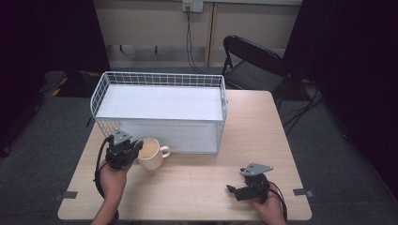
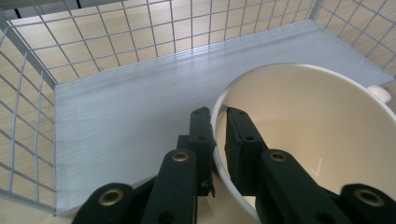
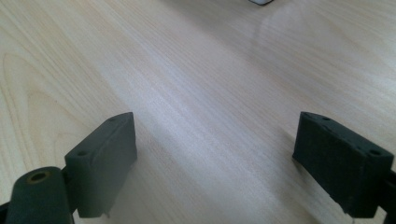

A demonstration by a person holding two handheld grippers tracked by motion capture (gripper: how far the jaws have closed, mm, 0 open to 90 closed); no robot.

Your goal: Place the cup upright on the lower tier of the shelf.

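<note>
One glossy round cream mug [image 2: 317, 140], rim pinched.

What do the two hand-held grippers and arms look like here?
Left hand-held gripper and right hand-held gripper: black bodies, each topped by a grey three-cornered plate, with a black cable trailing back past the wrist. Jaws are black bars ending in flat rectangular pads, with brass-coloured pivot rings. Forearms are bare, no sleeves visible.

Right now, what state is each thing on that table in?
Mug: empty, upright, rim pinched by the left claw.
Left claw: shut on the mug's wall.
Right claw: open, holding nothing, low over the table.
Wire basket: upright, nothing inside it.
Folding chair: unfolded, unoccupied.
</note>
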